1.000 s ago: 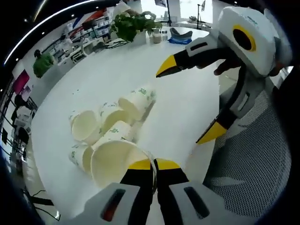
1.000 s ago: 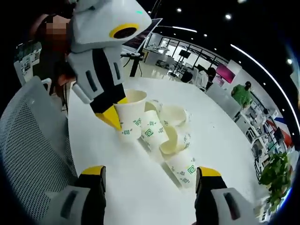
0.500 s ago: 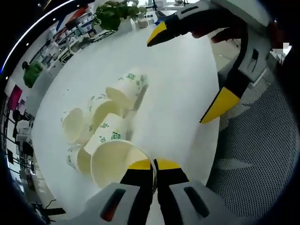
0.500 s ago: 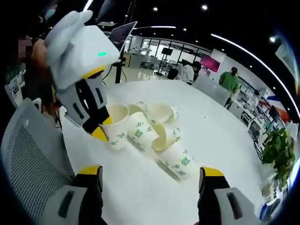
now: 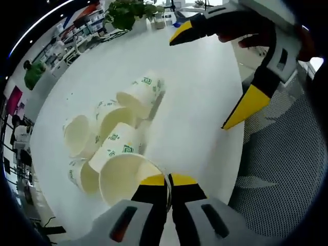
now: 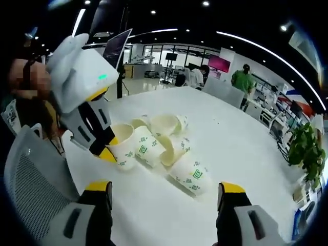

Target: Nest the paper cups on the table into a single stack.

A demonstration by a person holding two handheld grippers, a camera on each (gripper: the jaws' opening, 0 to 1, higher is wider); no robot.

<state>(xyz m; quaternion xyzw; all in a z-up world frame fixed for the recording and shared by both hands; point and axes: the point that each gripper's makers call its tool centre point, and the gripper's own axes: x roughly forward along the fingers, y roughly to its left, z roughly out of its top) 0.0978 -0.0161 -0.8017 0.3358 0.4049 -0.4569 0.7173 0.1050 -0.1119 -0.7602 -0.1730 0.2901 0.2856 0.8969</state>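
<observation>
My left gripper [image 5: 167,179] is shut on the rim of a white paper cup [image 5: 123,177] with green print, its mouth facing the camera. Several more cups [image 5: 110,118] lie on their sides in a loose cluster on the white table [image 5: 200,102] just past it. My right gripper [image 5: 198,84] comes in from the right, open and above the table. In the right gripper view, my right gripper [image 6: 164,187] is open with nothing between its fingers. The nearest lying cup [image 6: 190,174] is just ahead of it. The left gripper [image 6: 110,151] holds its cup [image 6: 122,149] at the cluster's left end.
A grey mesh chair [image 5: 277,169] stands against the table's near edge, seen too as the mesh chair [image 6: 31,179]. A potted plant [image 5: 125,13] and small items sit at the table's far end. People stand in the background of the office.
The right gripper has drawn back a little from the cups, which look smaller in its view. The left gripper still holds the same cup by the rim. The lying cups have not moved.
</observation>
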